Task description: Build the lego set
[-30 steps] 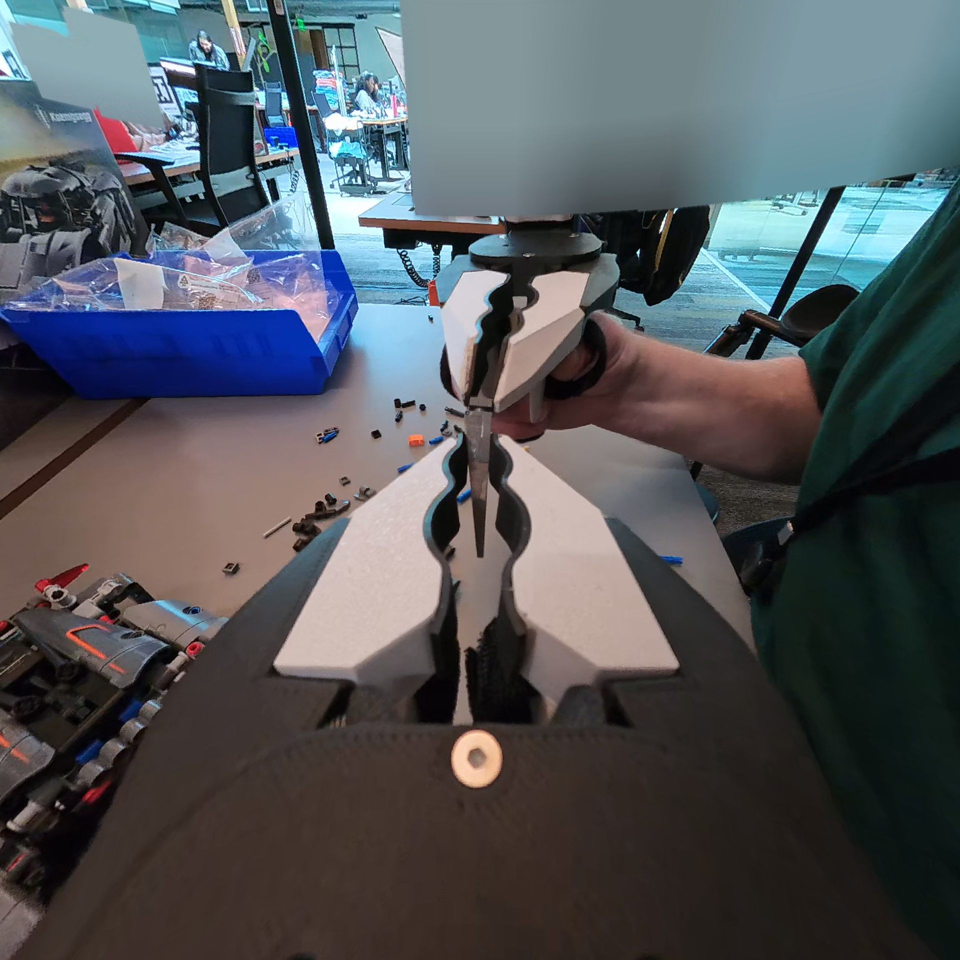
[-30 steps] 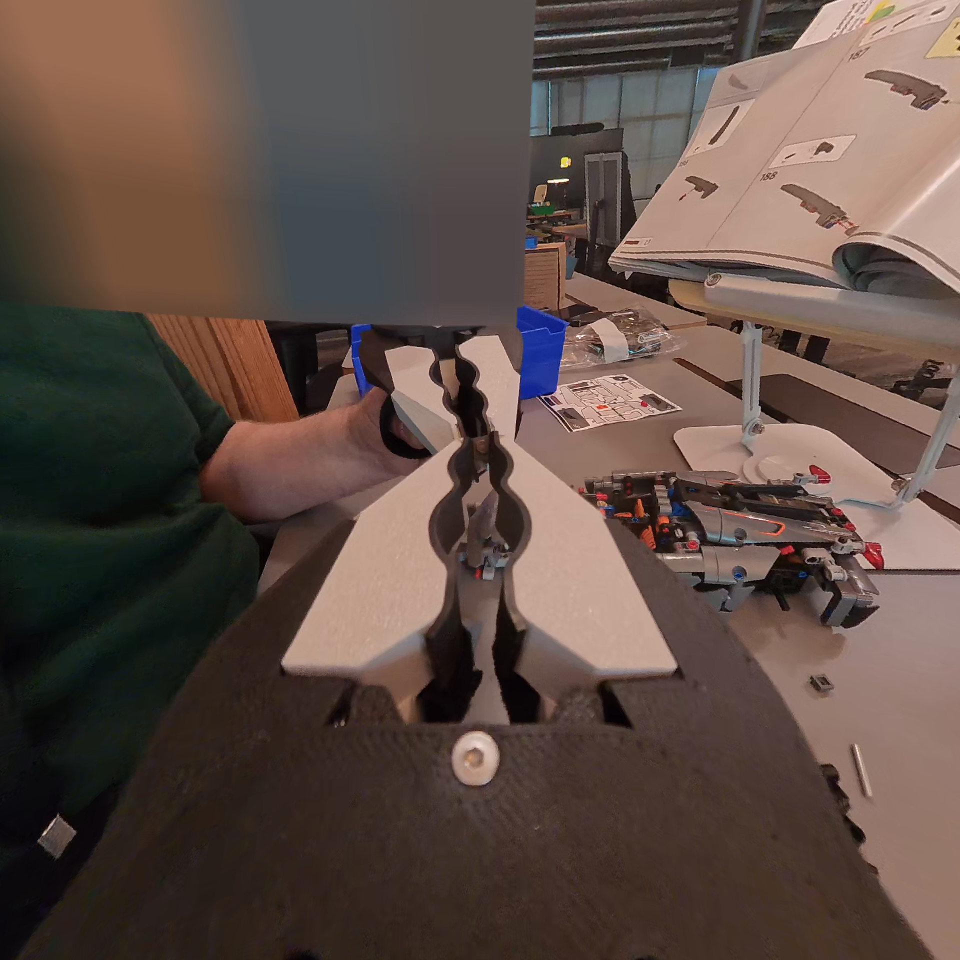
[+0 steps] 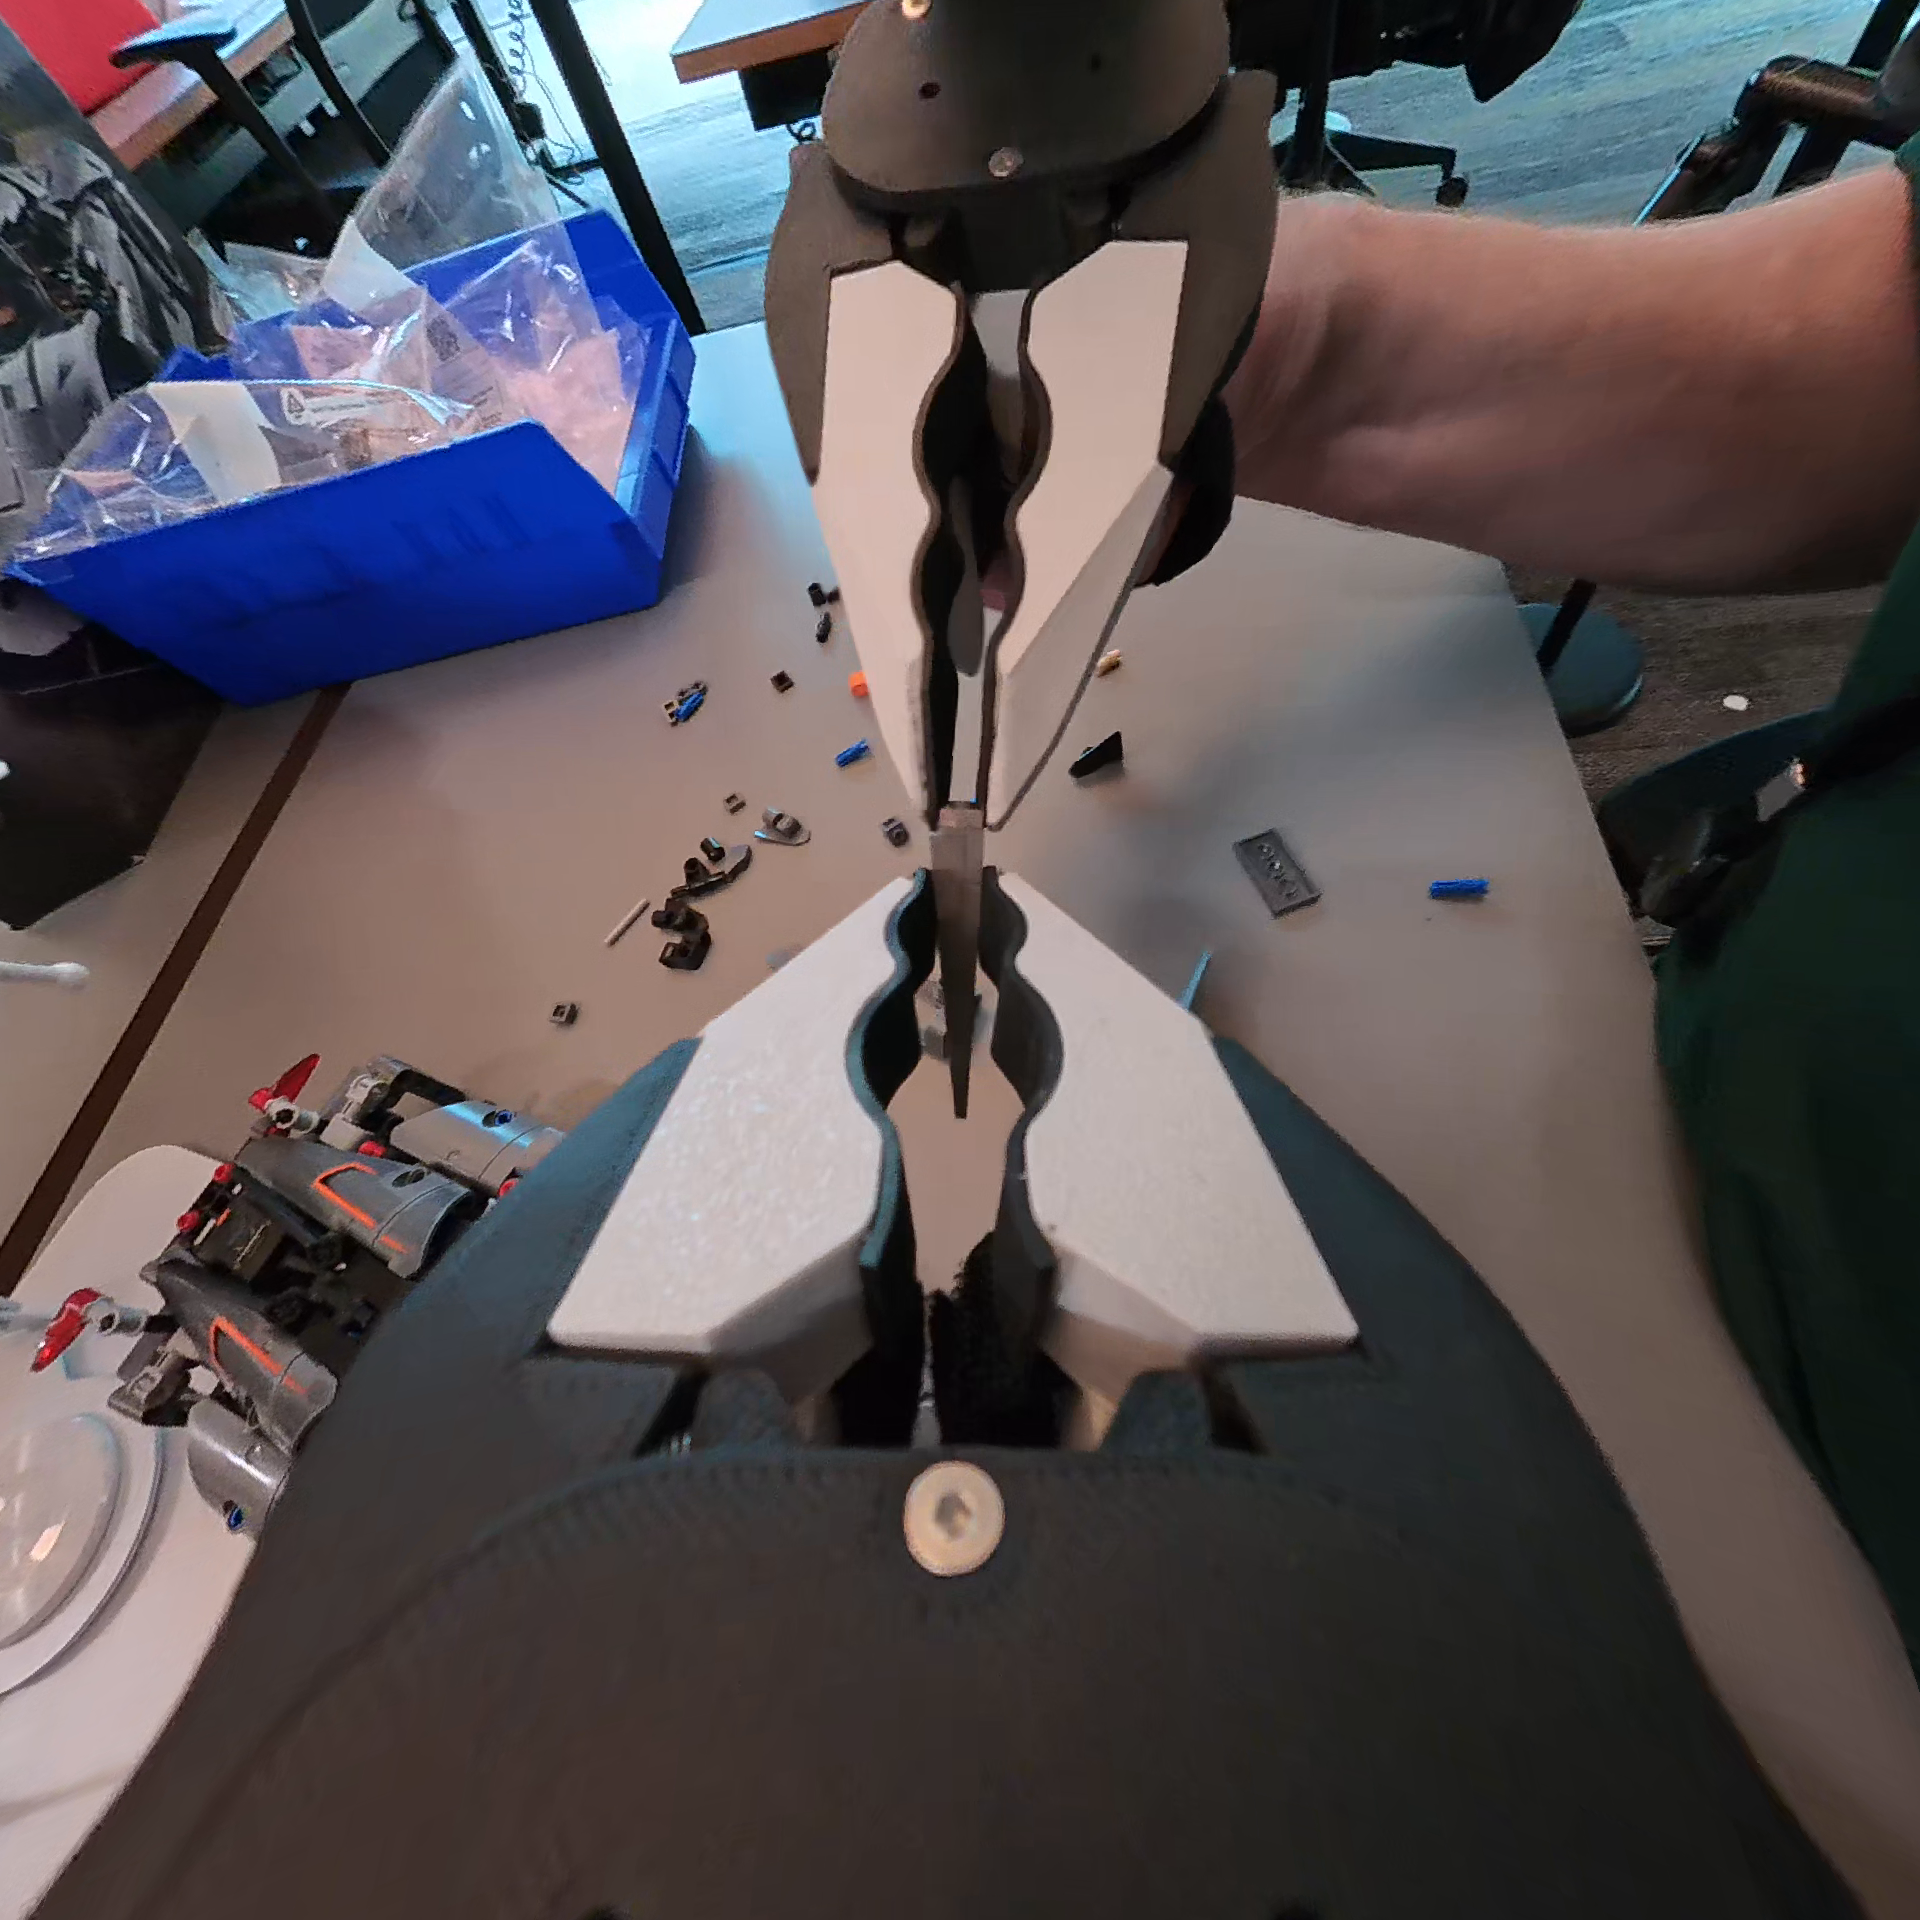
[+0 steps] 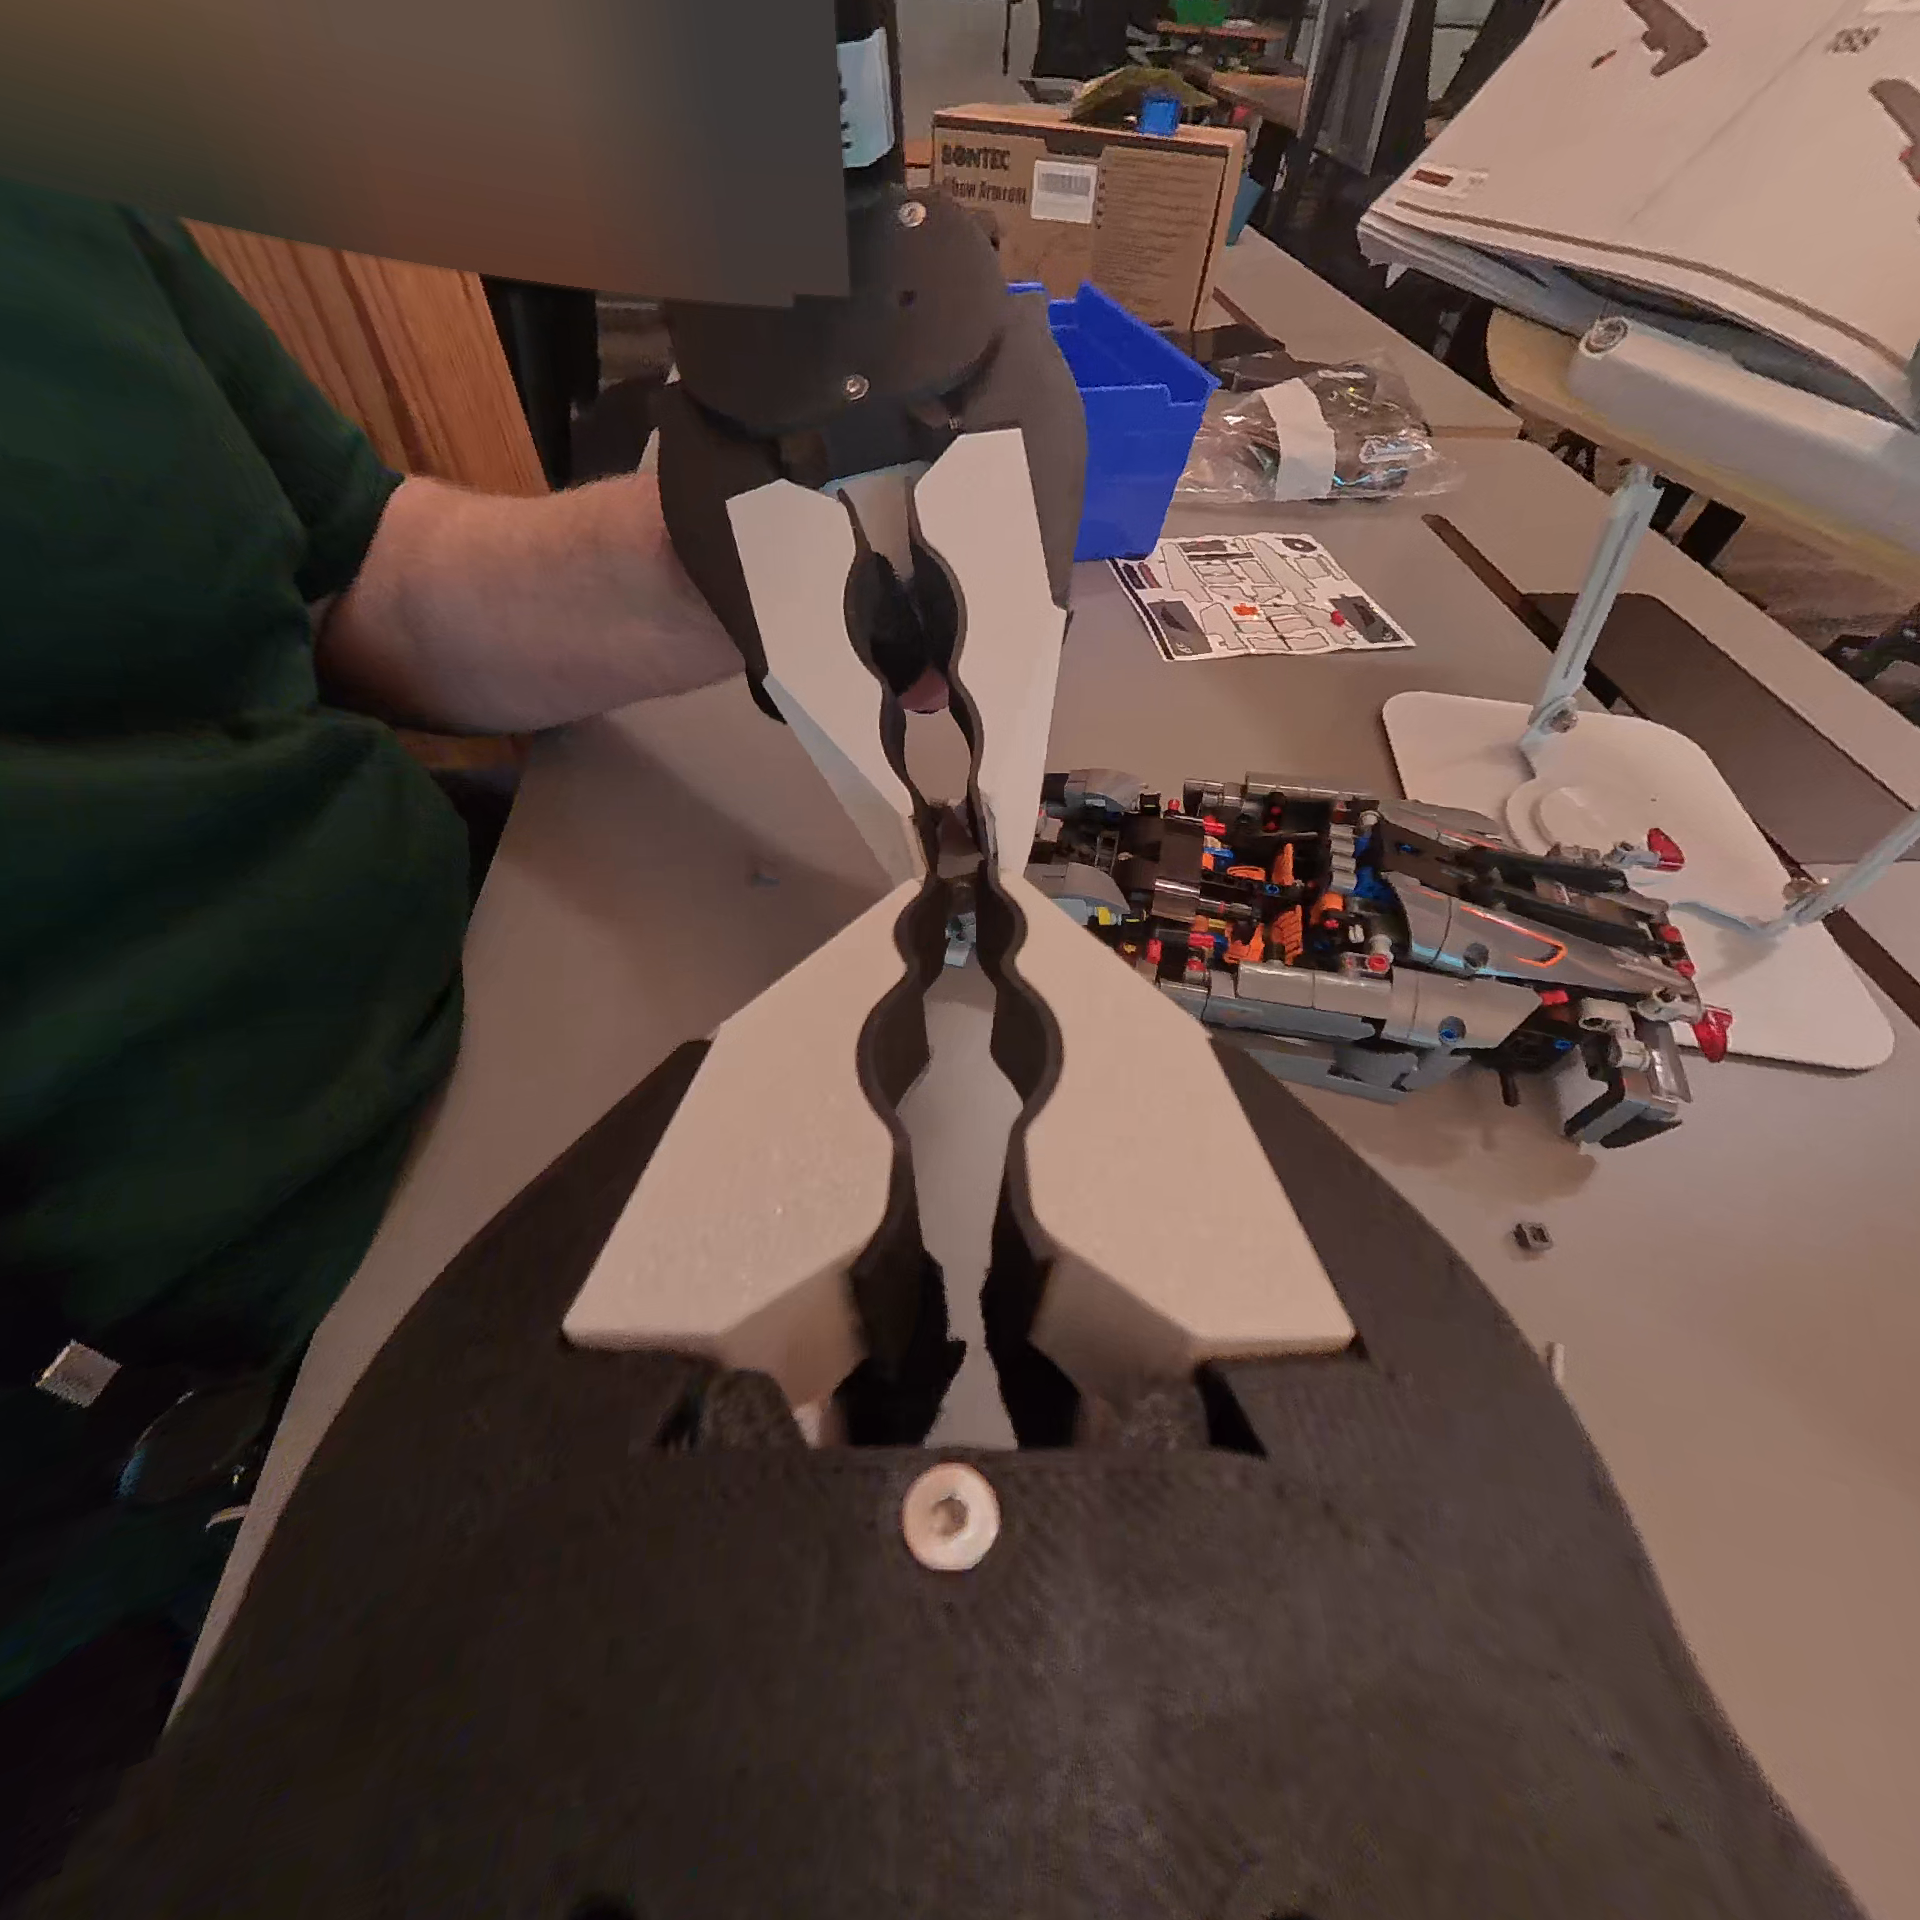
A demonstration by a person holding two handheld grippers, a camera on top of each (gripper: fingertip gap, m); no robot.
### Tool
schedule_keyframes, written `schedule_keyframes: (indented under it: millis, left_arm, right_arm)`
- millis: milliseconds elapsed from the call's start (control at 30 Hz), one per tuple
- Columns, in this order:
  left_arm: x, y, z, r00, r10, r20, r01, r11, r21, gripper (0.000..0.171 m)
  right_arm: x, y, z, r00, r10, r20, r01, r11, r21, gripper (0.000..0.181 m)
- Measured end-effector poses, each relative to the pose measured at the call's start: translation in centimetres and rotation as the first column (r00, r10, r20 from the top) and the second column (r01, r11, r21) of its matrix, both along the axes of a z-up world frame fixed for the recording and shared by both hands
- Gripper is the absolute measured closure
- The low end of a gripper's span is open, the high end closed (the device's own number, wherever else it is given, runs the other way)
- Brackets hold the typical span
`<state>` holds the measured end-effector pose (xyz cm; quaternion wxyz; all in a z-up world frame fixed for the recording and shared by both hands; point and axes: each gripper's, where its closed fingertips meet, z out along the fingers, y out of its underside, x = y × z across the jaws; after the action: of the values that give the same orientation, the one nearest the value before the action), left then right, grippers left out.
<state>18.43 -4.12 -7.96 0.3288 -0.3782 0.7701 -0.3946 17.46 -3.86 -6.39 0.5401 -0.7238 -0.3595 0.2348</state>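
The grey piece (image 3: 957, 961) sits edge-on between both grippers' tips, so its shape can't be read, and in the right wrist view it is mostly hidden. The left gripper's (image 3: 954, 894) body covers part of the car (image 3: 301, 1247). The booklet (image 4: 1704, 156) runs off the frame. The loose bits (image 3: 691, 914) are too small to identify.

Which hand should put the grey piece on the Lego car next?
Probably right: the right tongs pinch the grey piece, and the car lies just beside their tips. The left tongs grip it too.
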Motion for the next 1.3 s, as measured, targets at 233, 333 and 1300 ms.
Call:
schedule_keyframes:
  millis: [233, 333, 1300]
  left_arm:
    - [0.0, -0.7, 0.0, 0.999, -0.018, -0.027, 0.018, 1.000, 0.003, 0.166]
    - [0.0, -1.1, -0.1, 0.999, -0.035, -0.033, 0.034, 0.999, -0.019, 0.166]
    - [2.4, -1.1, -0.5, 0.995, 0.055, 0.083, -0.088, 0.874, 0.477, 0.165]
  right_arm:
    - [0.0, -0.7, 0.0, 0.999, 0.017, 0.050, -0.018, 1.000, 0.010, 0.177]
    - [0.0, -1.1, 0.0, 0.997, 0.030, 0.065, -0.031, 0.999, 0.015, 0.177]
    - [2.2, -1.4, -0.3, 0.977, -0.101, -0.186, 0.072, 0.985, -0.158, 0.163]
